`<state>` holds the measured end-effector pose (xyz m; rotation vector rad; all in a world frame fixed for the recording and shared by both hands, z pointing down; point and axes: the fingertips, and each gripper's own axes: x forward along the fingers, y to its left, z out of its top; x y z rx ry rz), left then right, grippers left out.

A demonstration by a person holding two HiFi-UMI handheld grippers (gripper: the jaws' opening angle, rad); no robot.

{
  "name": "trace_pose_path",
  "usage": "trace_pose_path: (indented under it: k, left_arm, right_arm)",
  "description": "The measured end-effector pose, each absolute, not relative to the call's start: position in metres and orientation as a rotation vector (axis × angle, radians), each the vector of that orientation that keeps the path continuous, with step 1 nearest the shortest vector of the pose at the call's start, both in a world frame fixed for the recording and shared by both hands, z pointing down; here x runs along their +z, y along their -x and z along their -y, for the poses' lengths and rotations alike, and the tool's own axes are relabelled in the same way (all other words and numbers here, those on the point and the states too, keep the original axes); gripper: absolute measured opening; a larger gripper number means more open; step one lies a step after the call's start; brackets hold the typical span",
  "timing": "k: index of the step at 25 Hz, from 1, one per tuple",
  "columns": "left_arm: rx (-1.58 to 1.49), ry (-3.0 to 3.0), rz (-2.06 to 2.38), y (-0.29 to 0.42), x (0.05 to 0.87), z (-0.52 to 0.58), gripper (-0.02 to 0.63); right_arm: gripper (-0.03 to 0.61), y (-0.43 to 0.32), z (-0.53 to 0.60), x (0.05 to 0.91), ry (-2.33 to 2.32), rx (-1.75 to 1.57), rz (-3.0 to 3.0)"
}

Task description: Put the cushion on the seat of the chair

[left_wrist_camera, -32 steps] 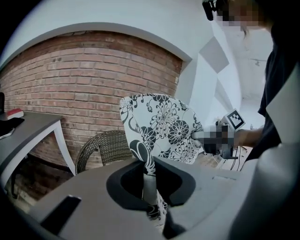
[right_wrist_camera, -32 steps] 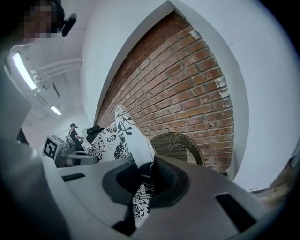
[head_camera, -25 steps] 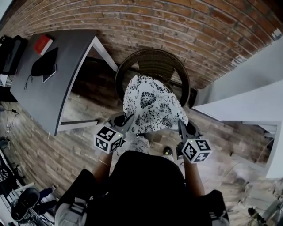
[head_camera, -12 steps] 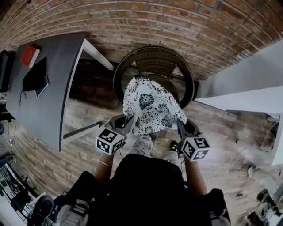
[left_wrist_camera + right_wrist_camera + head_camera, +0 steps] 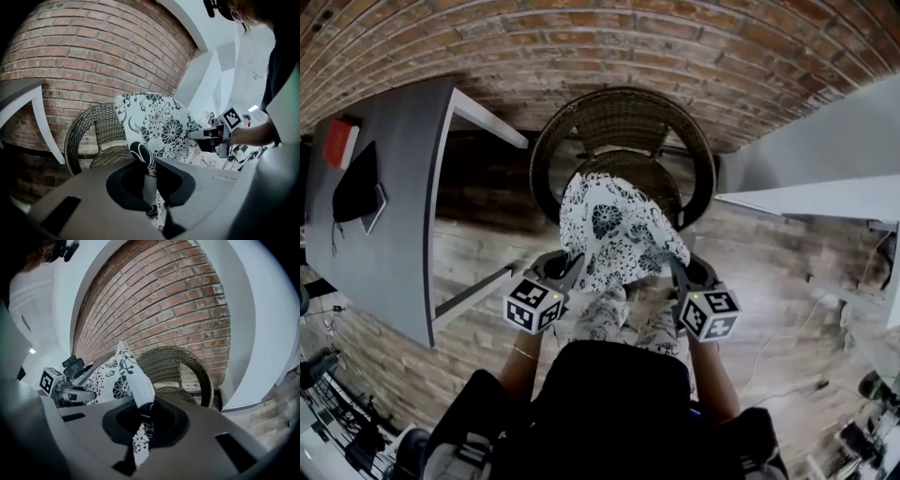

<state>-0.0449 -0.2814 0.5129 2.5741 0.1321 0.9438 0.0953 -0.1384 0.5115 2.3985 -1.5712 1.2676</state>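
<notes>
The left gripper (image 5: 571,266) is pinching one near corner of the black-and-white floral cushion (image 5: 617,228), and the right gripper (image 5: 677,269) is pinching the other (both sets of jaws clamped on fabric). The cushion is hanging tilted over the front of the wicker chair (image 5: 623,117), partly covering its seat (image 5: 649,178). A grey desk (image 5: 394,216) is standing beside it.

I read this as a loft-style office — brick wall (image 5: 609,37), plank floor (image 5: 769,281), a grey desk (image 5: 403,244) carrying dark gear (image 5: 356,187), a wicker chair (image 5: 623,122) alongside.
</notes>
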Motion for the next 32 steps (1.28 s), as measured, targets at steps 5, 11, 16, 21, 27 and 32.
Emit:
trace_pose_path:
  k: [5, 11, 16, 21, 27, 32]
  left_arm:
    - [0.977, -2.535, -0.159, 0.044, 0.539, 0.280, 0.011]
    - [1.031, -2.496, -0.119, 0.033, 0.575, 0.279, 0.011]
    - [1.057, -2.471, -0.105, 0.022, 0.601, 0.273, 0.011]
    - [1.065, -2.449, -0.086, 0.010, 0.628, 0.276, 0.011]
    - [1.098, -2.429, -0.054, 0.010, 0.656, 0.284, 0.011]
    - [1.118, -2.429, -0.043, 0.009, 0.671, 0.291, 0.011]
  right_arm:
    - [0.012, -0.097, 0.137, 0.536, -2.396, 1.311, 1.546]
    - [0.012, -0.112, 0.134, 0.575, -2.364, 1.374, 1.533]
    - [0.012, -0.121, 0.133, 0.603, -2.336, 1.405, 1.535]
    - [0.012, -0.123, 0.138, 0.630, -2.311, 1.438, 1.529]
    - [0.012, -0.121, 0.144, 0.658, -2.318, 1.488, 1.500]
    - [0.012, -0.132, 0.153, 0.671, -2.287, 1.472, 1.521]
